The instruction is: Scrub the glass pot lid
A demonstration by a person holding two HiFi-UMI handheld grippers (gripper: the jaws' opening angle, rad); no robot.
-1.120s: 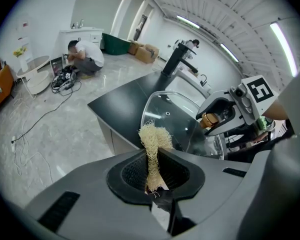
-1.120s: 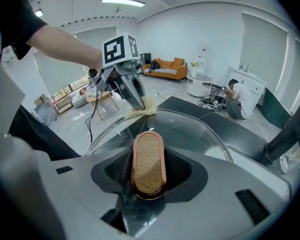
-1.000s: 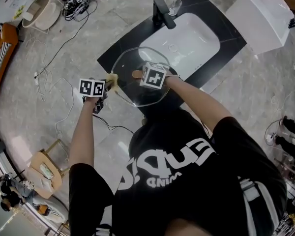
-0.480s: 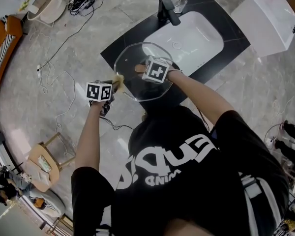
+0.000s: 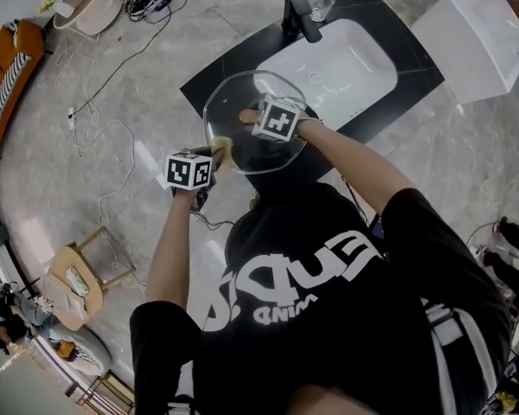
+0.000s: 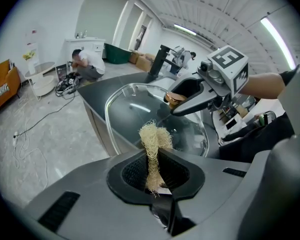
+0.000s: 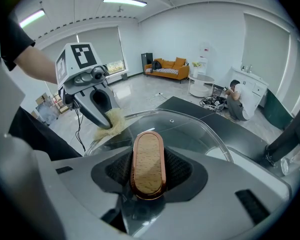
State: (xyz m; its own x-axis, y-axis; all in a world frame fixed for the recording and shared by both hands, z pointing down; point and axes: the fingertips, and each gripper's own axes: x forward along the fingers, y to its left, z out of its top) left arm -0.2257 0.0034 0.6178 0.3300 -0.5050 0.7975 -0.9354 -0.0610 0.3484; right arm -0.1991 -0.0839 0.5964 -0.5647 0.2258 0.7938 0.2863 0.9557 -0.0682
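**Glass lid held over the sink surface, scrubber set at its rim**

The glass lid [image 5: 242, 93] is held up in the air by its handle [image 7: 148, 154], above the near edge of the dark surface [image 5: 233, 63] and just in front of the white sink [image 5: 346, 63]. A black tap [image 5: 298, 14] is seen at the far side of the sink.

The right claw [image 7: 149, 170] is closed on the oblong, wood-topped, copper-rimmed handle. The handle is clamped between the two jaws, which are kept partly apart by its width. The dome of the lid is spread out beyond the jaws in the right gripper view, with a small vent hole visible near its far side.

The left claw [image 6: 155, 171] is closed on a pale, fibrous scrubber [image 6: 154, 139]. The lower part of the scrubber is pinched between the jaws and its frayed top is left sticking out past them. In the head view the scrubber is placed at the lid's near-left rim, and in the right gripper view it is seen lying against that rim on the upper side of the glass.

The two claws are kept close together, the left one just beside the lid's edge and the right one over its centre.
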